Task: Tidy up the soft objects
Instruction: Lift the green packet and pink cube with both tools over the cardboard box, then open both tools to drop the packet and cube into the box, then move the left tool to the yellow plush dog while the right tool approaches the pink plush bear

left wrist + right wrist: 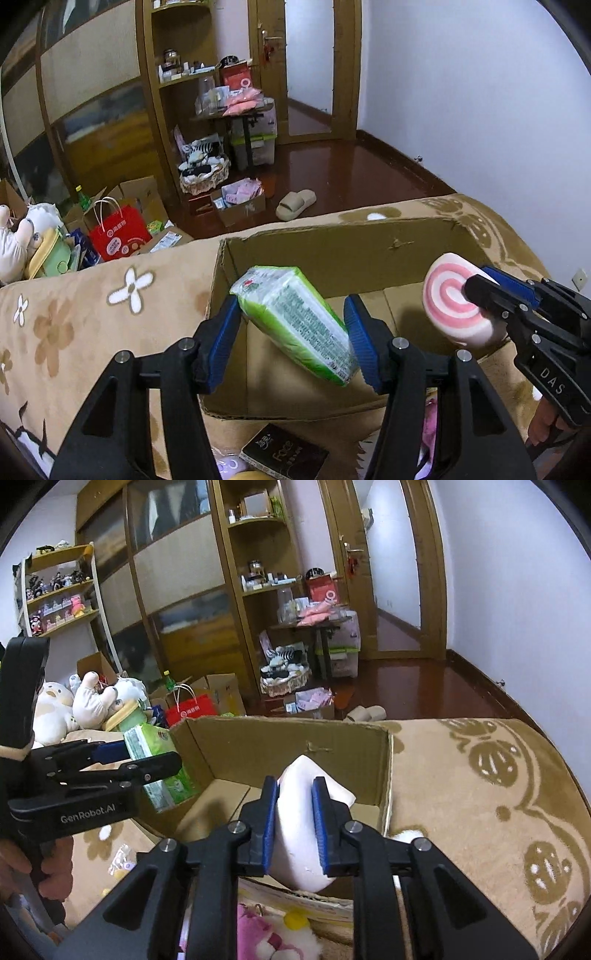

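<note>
Left wrist view: the left gripper [293,328], black with blue ribbed pads, pinches a green and white plastic-wrapped tissue pack [295,323] that tilts from upper left down to lower right over the open brown cardboard box [332,254]. The box sits on a beige flower-patterned blanket [92,317] on a bed. What shows of the box floor is bare cardboard. At the right, the right gripper [480,295] grips a soft round pink and white spiral-patterned cushion [456,304], held above the right part of the box. Only this view shows the spiral face. At the near edge a black rectangular packet [284,456] lies on the blanket, half cut off.

Right wrist view: the right gripper [294,825] is nearly closed, its pads squeezing the cushion [306,834], seen here edge-on as a plain pale pink wedge over the near wall of the box [295,738]. At the left, the left gripper [147,758] holds the tissue pack [155,760] over the left side of the box, with part of a hand [44,860] below it. A pink and white plush toy [273,938] lies near, mostly hidden behind the gripper body. Far left, white plush toys [85,701] are piled up beyond the bed.
</note>
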The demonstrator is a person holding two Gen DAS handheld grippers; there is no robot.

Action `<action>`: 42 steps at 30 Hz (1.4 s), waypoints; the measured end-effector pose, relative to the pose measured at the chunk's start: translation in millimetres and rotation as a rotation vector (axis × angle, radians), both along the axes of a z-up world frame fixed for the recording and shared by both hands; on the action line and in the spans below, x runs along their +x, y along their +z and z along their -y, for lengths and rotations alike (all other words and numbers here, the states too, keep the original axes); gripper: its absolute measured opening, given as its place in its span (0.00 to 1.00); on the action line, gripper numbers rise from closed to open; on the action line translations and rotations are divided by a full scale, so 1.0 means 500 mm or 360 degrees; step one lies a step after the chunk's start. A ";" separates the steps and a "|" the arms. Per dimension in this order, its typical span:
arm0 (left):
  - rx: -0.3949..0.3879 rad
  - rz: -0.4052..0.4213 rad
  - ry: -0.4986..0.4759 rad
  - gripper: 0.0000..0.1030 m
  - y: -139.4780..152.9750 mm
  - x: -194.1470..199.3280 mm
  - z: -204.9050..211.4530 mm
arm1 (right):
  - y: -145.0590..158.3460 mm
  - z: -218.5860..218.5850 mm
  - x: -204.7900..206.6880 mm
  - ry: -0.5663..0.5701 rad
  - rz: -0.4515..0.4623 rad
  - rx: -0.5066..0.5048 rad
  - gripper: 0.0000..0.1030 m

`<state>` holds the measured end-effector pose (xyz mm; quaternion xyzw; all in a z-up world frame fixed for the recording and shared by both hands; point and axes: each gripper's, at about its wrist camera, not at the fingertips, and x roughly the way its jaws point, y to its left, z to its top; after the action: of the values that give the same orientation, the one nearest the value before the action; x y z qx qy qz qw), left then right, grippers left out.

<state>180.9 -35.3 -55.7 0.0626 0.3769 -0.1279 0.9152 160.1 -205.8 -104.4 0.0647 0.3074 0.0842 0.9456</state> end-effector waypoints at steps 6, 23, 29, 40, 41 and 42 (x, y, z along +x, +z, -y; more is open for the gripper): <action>0.0002 0.0002 0.0053 0.78 0.002 -0.001 -0.011 | -0.010 0.000 -0.001 -0.0013 -0.0028 0.0007 0.21; 0.0018 -0.0070 0.0072 0.98 0.040 -0.051 -0.033 | 0.043 -0.009 -0.084 0.0041 0.0037 -0.0018 0.88; 0.0064 -0.0125 0.0096 0.98 0.047 -0.085 -0.048 | 0.058 -0.015 -0.113 0.0016 -0.0031 0.0050 0.97; 0.0107 -0.0359 0.0167 0.98 0.040 -0.127 -0.076 | 0.062 -0.013 -0.167 0.0005 -0.0106 0.0055 0.98; 0.0115 -0.0376 0.0168 0.98 0.037 -0.130 -0.076 | 0.061 -0.014 -0.172 0.0006 -0.0114 0.0051 0.98; 0.0122 -0.0393 0.0169 0.98 0.034 -0.133 -0.076 | 0.059 -0.015 -0.177 0.0011 -0.0121 0.0048 0.98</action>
<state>114.2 3.0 -38.9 0.0613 0.4940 -0.0715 0.8643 71.4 -198.5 -74.7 0.0811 0.3422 0.0897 0.9318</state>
